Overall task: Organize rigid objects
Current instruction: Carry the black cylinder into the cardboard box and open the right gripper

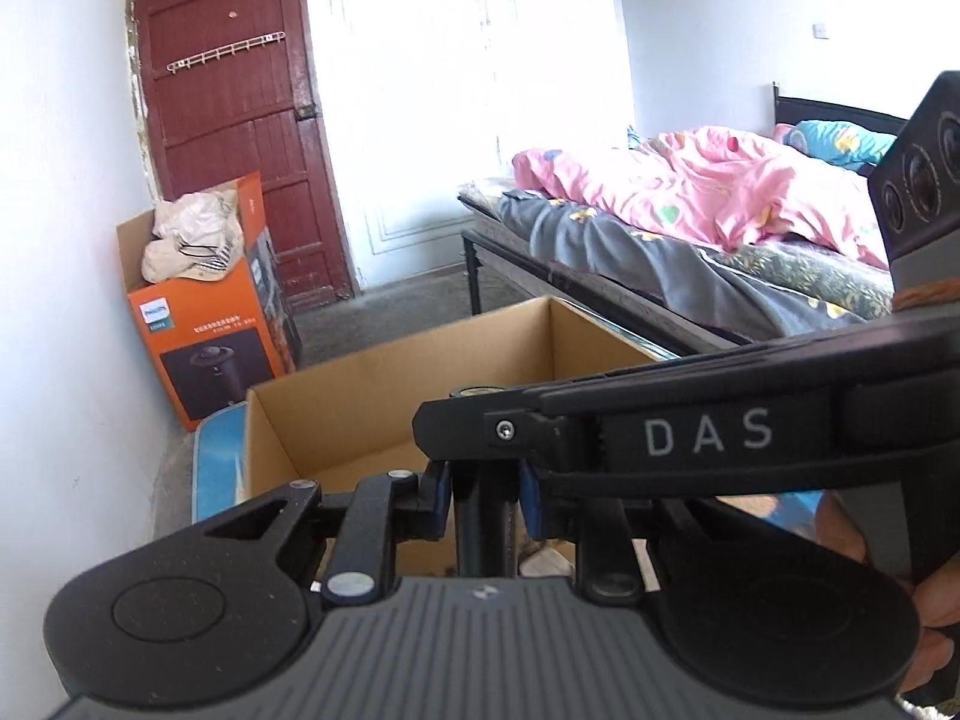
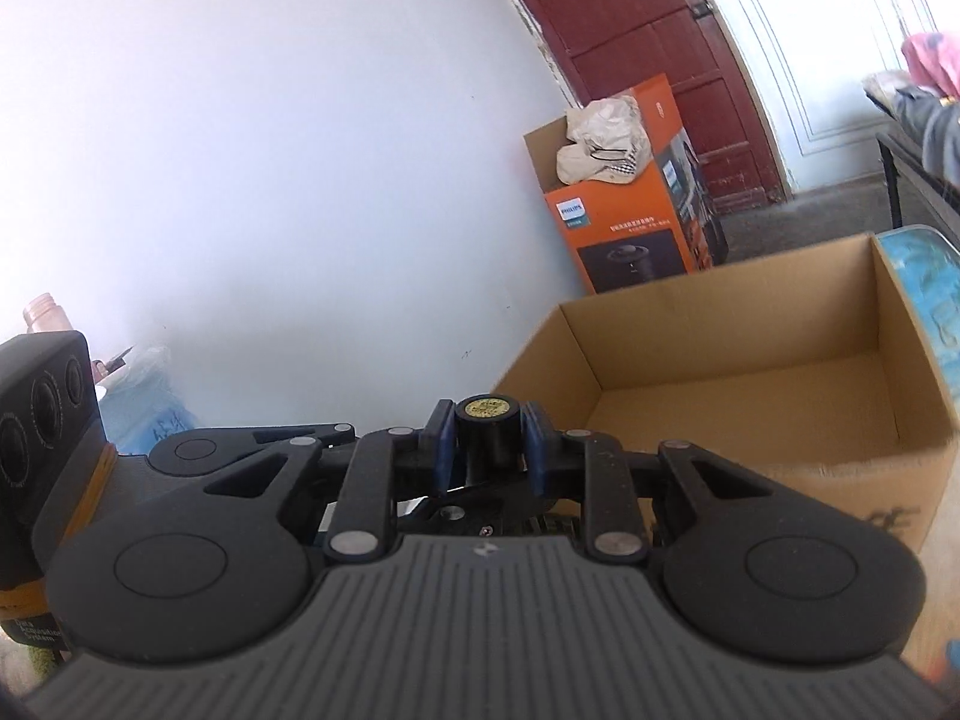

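Note:
A black upright post (image 2: pixel 487 409) with a round gold label on its top is held by both grippers. My right gripper (image 2: pixel 487 450) has its blue pads (image 2: pixel 443 450) shut on the post's upper end. In the left wrist view my left gripper (image 1: pixel 483 495) is shut on the same post (image 1: pixel 483 540) lower down. The right gripper (image 1: pixel 462 420), marked DAS, crosses just above it from the right. Only the post's top edge (image 1: pixel 477 389) shows above that gripper. An open, empty-looking cardboard box (image 1: pixel 420 372) (image 2: pixel 720 348) stands just beyond the post.
An orange printed box (image 1: pixel 204 330) (image 2: pixel 624 228) with a pale bag in it stands by the white wall and the red door (image 1: pixel 228 120). A bed (image 1: pixel 690 228) with pink bedding lies to the right. A blue board (image 1: pixel 219 462) leans beside the cardboard box. A hand (image 1: pixel 840 534) holds the right gripper.

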{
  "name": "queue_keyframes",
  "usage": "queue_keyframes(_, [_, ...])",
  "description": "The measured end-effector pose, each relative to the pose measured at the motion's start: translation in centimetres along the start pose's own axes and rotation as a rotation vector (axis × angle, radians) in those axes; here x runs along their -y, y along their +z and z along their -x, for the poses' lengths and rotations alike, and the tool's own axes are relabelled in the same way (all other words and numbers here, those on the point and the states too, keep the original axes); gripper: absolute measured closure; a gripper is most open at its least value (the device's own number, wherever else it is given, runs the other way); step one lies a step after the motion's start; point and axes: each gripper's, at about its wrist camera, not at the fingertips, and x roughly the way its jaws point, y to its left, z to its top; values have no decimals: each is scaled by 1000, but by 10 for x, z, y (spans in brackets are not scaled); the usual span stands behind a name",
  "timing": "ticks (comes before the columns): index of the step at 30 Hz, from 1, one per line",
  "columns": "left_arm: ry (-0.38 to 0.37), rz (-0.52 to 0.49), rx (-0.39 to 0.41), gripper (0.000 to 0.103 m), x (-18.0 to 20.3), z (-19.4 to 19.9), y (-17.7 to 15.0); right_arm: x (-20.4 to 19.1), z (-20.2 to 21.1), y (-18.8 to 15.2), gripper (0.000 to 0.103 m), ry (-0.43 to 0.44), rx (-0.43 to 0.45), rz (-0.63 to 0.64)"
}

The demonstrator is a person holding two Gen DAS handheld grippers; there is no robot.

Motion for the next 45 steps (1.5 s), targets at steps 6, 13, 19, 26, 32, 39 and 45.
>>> queue_keyframes(6, [28,117,-108,79,-51,-49,42,28,-75,62,82,42,-163,-43])
queue_keyframes(13, [16,211,-337,80,-94,-131,24,81,-187,68,82,24,-479,-227])
queue_keyframes(19, [51,179,-456,79,-102,-168,7,113,-241,48,82,36,-656,-315])
queue_keyframes(26, [48,161,-468,76,-101,-176,5,132,-298,40,82,6,-738,-296])
queue_keyframes(32, [52,183,-414,76,-102,-157,12,129,-308,42,59,-13,-671,-283])
queue_keyframes(39, [35,241,-280,64,-102,-94,21,108,-230,67,50,-7,-525,-256])
queue_keyframes(45, [-16,261,-161,52,-83,-18,18,77,-112,82,50,38,-355,-180])
